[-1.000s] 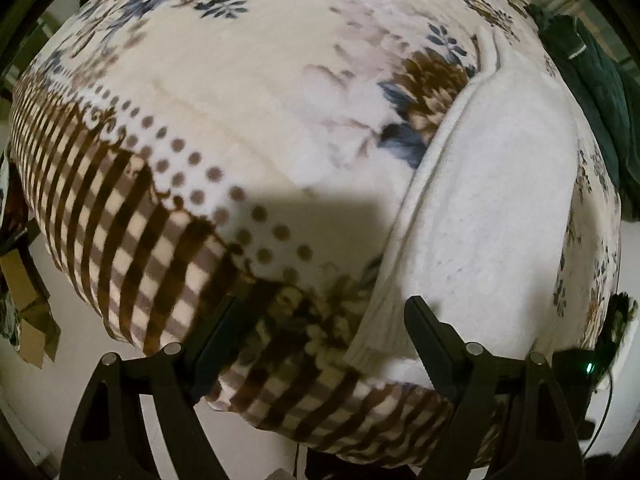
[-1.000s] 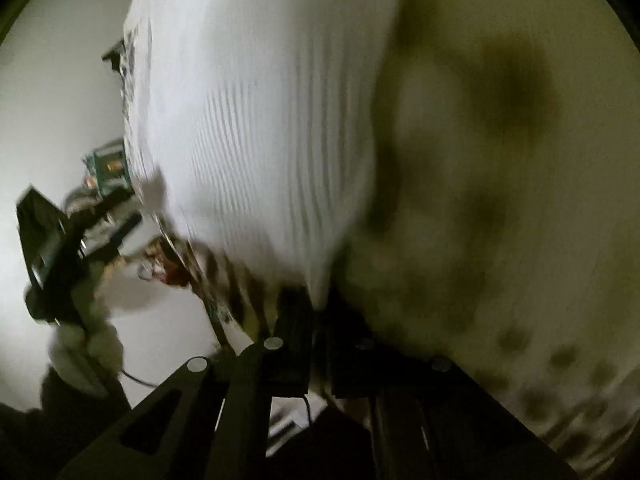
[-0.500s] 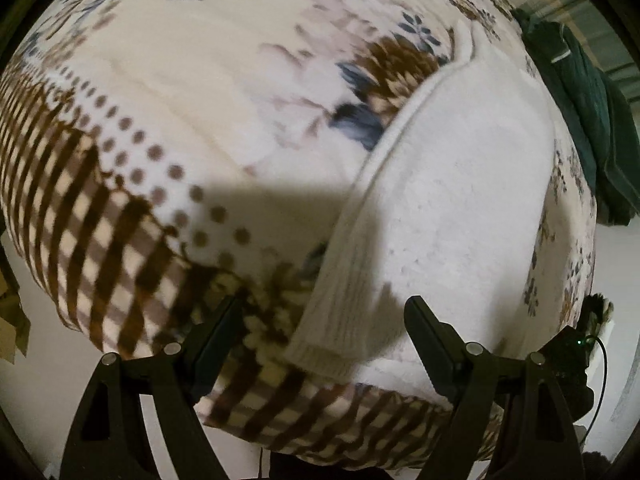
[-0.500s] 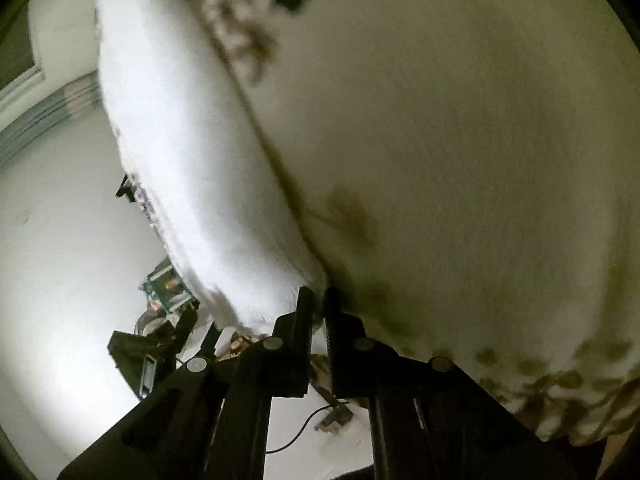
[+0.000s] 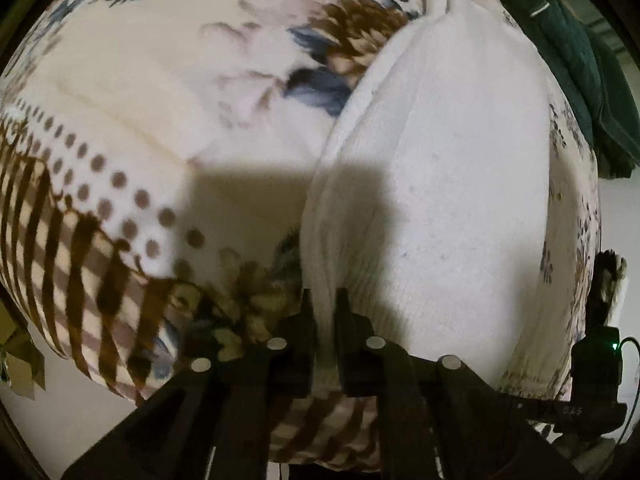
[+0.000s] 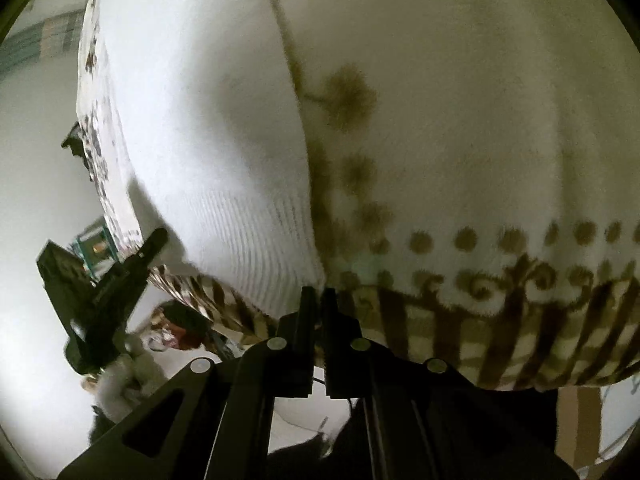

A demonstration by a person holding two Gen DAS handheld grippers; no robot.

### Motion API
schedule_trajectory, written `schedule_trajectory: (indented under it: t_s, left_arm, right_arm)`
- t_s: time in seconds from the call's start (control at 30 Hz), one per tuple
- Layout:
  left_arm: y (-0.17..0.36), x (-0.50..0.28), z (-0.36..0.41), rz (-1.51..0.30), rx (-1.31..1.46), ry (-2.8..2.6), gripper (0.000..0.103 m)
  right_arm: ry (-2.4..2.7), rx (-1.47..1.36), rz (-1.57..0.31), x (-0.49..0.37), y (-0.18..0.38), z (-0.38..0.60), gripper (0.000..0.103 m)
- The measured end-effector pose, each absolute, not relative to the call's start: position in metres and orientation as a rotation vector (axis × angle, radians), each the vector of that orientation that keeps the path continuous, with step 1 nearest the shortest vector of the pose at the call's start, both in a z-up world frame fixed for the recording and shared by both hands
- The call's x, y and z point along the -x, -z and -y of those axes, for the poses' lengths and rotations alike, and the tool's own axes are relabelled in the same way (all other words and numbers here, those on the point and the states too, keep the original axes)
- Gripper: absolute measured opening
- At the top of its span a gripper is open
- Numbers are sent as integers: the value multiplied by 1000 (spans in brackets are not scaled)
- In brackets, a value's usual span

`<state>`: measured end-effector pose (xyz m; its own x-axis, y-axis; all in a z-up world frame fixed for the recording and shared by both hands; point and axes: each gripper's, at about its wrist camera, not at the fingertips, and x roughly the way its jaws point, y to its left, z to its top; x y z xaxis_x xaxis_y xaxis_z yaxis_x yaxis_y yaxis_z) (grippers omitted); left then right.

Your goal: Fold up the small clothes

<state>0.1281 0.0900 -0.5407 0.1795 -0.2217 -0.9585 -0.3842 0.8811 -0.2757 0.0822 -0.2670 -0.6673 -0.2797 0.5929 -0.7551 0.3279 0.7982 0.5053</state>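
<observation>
A white knit garment (image 5: 432, 184) lies spread on a floral blanket (image 5: 168, 92) with brown dots and stripes along its border. Its body is plain and fuzzy, and its hem is ribbed; in the right wrist view the ribbing (image 6: 256, 240) runs down to a corner just ahead of the right tool (image 6: 318, 300). The left tool (image 5: 324, 308) is pressed together on the garment's folded left edge, white cloth showing in the narrow gap between its fingers. The right tool is also nearly pressed together, pinching the ribbed corner where it meets the blanket.

Half a second ago the left tool was spread wide with the hem lying loose between its fingers; it has since closed on that edge and sits closer to the cloth. The right tool was pinching then as well, and the ribbed hem now reads sharper and nearer.

Beyond the garment to the right, a dark green cloth (image 5: 568, 56) is cut off by the lens rim. In the right wrist view the other tool (image 6: 100, 292) shows far left, its fingertip area hidden behind the hem. The blanket's pattern there is blurred.
</observation>
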Motion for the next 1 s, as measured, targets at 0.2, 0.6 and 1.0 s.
schedule_trajectory:
  t_s: [0.2,0.6,1.0]
  left_arm:
    - [512,-112,-107,-1298,607,-132,6]
    - [516,-121,-147,-1317,664,-91,24]
    - [560,-156,-152,-1407,760,172,64]
  right_arm:
    - [-297,-615,-1919,-84,673,236,1]
    - [-409,-600,-2022,-104,697,190,50]
    - [-413,-893,-1750,-148,719,183,68]
